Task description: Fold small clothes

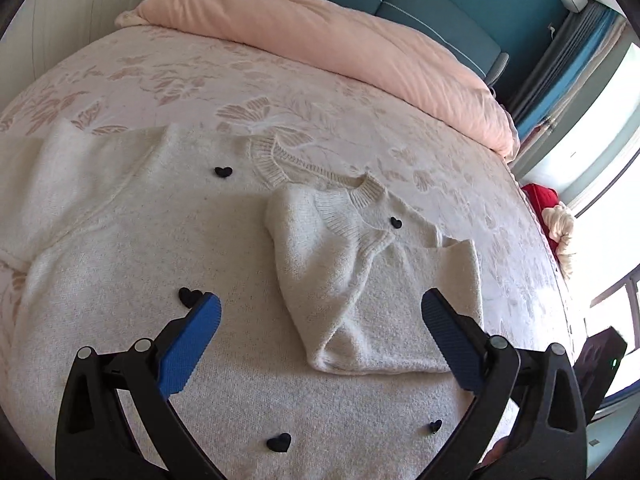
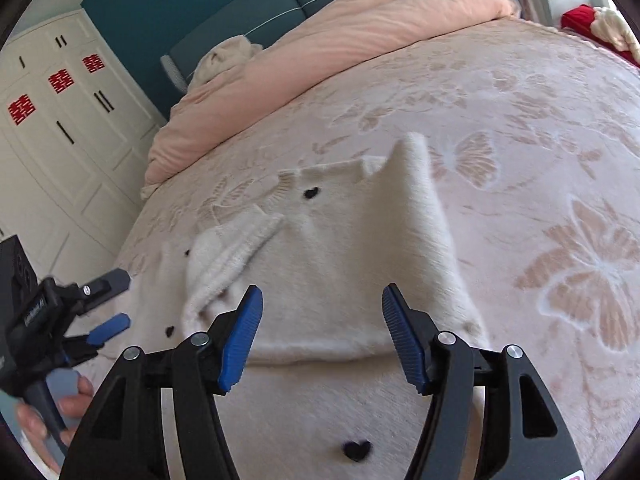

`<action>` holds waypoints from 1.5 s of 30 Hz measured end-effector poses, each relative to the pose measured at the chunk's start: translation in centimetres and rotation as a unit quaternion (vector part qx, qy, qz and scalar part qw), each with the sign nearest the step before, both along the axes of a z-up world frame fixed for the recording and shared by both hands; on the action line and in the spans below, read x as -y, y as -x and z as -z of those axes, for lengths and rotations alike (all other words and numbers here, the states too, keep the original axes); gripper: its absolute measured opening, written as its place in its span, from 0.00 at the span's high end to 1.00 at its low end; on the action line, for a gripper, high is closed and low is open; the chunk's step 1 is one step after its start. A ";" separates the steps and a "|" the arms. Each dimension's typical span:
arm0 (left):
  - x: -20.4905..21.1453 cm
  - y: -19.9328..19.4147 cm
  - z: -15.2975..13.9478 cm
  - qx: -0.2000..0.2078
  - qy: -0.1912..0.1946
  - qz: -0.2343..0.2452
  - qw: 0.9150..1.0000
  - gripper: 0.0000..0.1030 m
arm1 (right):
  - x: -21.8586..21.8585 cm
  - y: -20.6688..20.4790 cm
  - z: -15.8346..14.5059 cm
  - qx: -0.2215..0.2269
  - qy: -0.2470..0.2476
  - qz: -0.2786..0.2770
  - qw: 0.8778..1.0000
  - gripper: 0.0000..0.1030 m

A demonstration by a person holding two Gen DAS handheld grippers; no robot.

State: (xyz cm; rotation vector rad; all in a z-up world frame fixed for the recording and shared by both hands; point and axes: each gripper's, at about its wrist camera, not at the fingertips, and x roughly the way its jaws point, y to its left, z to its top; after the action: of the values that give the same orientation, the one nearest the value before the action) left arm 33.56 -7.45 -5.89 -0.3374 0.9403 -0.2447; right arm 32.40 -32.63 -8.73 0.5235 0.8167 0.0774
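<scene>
A cream knit sweater [image 1: 120, 208] with black hearts lies spread on the bed. One sleeve and side [image 1: 360, 272] is folded in over its body; its ribbed collar [image 1: 366, 192] points away. My left gripper [image 1: 320, 316] is open and empty, hovering just above the body, near the folded sleeve's lower end. It also shows at the left of the right wrist view [image 2: 116, 300], open. My right gripper [image 2: 322, 304] is open and empty above the sweater [image 2: 360, 248], facing the folded panel and the rumpled sleeve [image 2: 228, 260].
A pink duvet [image 1: 320, 36] is bunched along the head of the bed, against a teal headboard [image 1: 420, 4]. The floral bedspread [image 2: 540, 160] lies around the sweater. White wardrobes [image 2: 60, 128] stand at one side; red and cream items [image 1: 552, 216] lie at the bed's window edge.
</scene>
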 end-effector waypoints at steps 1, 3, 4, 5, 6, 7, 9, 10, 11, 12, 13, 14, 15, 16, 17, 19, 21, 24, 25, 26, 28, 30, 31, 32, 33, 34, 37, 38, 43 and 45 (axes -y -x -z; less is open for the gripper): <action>-0.6 0.7 -0.2 0.006 -0.010 -0.008 1.000 0.05 | -1.0 -1.9 -0.1 -0.002 -0.016 -0.021 1.000 0.38; -2.4 2.2 -0.2 0.011 -0.024 -0.015 1.000 0.05 | -3.8 -6.0 0.5 -0.025 -0.038 -0.062 0.997 0.38; -3.7 2.9 0.0 0.010 -0.033 -0.019 0.999 0.05 | -5.1 -8.0 1.2 -0.039 -0.046 -0.079 0.995 0.38; -5.0 3.4 0.1 0.007 -0.039 -0.021 0.999 0.05 | -6.4 -9.9 2.2 -0.059 -0.056 -0.093 0.992 0.38; -6.3 3.7 0.2 0.004 -0.043 -0.023 0.999 0.05 | -7.4 -11.6 3.1 -0.081 -0.063 -0.100 0.990 0.48; -7.6 3.9 0.3 0.002 -0.045 -0.025 0.999 0.05 | -8.2 -12.8 3.6 -0.094 -0.070 -0.094 0.989 0.90; -10.1 4.4 -0.2 0.010 -0.049 -0.029 0.998 0.05 | -9.5 -13.4 1.3 -0.051 -0.090 -0.077 0.992 0.88; -11.2 4.7 -0.6 0.019 -0.050 -0.031 0.998 0.05 | -10.8 -13.3 -0.9 -0.005 -0.095 -0.092 0.991 0.89; -12.2 4.9 -0.9 0.027 -0.051 -0.034 0.998 0.05 | -12.8 -13.2 -2.9 0.026 -0.089 -0.117 0.989 0.89; -12.9 4.9 -1.2 0.032 -0.049 -0.037 0.998 0.05 | -15.0 -13.1 -4.0 0.040 -0.085 -0.149 0.984 0.88; -13.4 4.9 -1.3 0.036 -0.042 -0.038 0.998 0.05 | -17.5 -13.3 -4.4 0.038 -0.089 -0.195 0.976 0.81; -13.8 4.8 -1.3 0.037 -0.035 -0.039 0.998 0.05 | -20.1 -13.7 -4.0 0.017 -0.086 -0.243 0.966 0.76; -13.9 4.7 -1.2 0.035 -0.028 -0.043 0.998 0.05 | -22.1 -13.8 -3.4 0.001 -0.075 -0.279 0.957 0.73; -14.0 4.5 -1.0 0.031 -0.018 -0.047 0.998 0.05 | -23.1 -13.2 -2.9 -0.001 -0.043 -0.286 0.957 0.73; -14.0 4.2 -0.8 0.029 -0.004 -0.048 0.998 0.05 | -23.0 -12.3 -2.8 0.006 -0.011 -0.277 0.961 0.73; -13.7 3.0 0.2 0.012 0.013 -0.053 0.998 0.05 | -19.7 -10.0 -3.2 0.024 0.016 -0.219 0.975 0.69; -13.0 1.1 1.5 -0.007 0.029 -0.053 0.998 0.05 | -13.5 -6.8 -2.9 0.030 0.019 -0.123 0.992 0.52; -11.4 -2.3 4.0 -0.040 0.031 -0.059 0.997 0.05 | -4.9 -2.1 -1.7 0.010 0.117 0.026 0.993 0.39; -10.9 -3.3 5.0 -0.053 0.027 -0.066 0.996 0.05 | -2.6 -1.4 -0.8 -0.009 0.143 0.056 0.988 0.36; -10.4 -4.1 6.1 -0.069 0.025 -0.071 0.995 0.05 | -0.5 -1.2 0.2 -0.036 0.153 0.078 0.984 0.36; -9.6 -5.3 7.9 -0.093 0.010 -0.088 0.992 0.26 | 2.5 -2.1 2.4 -0.074 0.134 0.088 0.984 0.36; -8.9 -5.5 8.4 -0.087 -0.031 -0.103 0.990 0.57 | 3.5 -3.2 4.4 -0.102 0.106 0.062 0.987 0.72; -8.8 -5.5 8.2 -0.083 -0.036 -0.101 0.991 0.77 | 3.5 -3.5 4.4 -0.101 0.098 0.052 0.989 0.85; -9.0 -5.6 7.8 -0.079 -0.018 -0.094 0.992 0.83 | 3.6 -3.3 3.4 -0.074 0.094 0.052 0.991 0.86; -9.3 -5.4 7.4 -0.073 -0.005 -0.093 0.993 0.84 | 3.8 -2.5 2.1 -0.046 0.090 0.059 0.993 0.86; -9.6 -5.4 7.2 -0.069 -0.007 -0.094 0.993 0.84 | 4.2 -1.6 1.4 -0.027 0.087 0.070 0.993 0.86; -9.7 -6.1 9.0 -0.092 -0.029 -0.080 0.992 0.82 | 5.2 -1.8 5.2 -0.087 0.092 0.088 0.988 0.83; -9.8 -5.9 9.2 -0.086 -0.028 -0.077 0.993 0.82 | 5.0 -1.9 6.4 -0.099 0.090 0.082 0.988 0.83; -14.4 -3.3 5.4 -0.033 0.020 -0.088 0.995 0.78 | 3.3 0.8 1.0 -0.033 0.108 0.105 0.988 0.66; -19.2 -2.3 4.1 -0.021 0.028 -0.126 0.991 0.58 | 1.8 2.9 -0.8 -0.010 0.111 0.091 0.990 0.61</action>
State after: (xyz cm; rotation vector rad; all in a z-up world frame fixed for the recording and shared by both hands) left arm 35.82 11.74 -10.01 -0.5108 0.9226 -0.0331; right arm 29.46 -34.42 -7.94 0.3856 0.7832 -0.1861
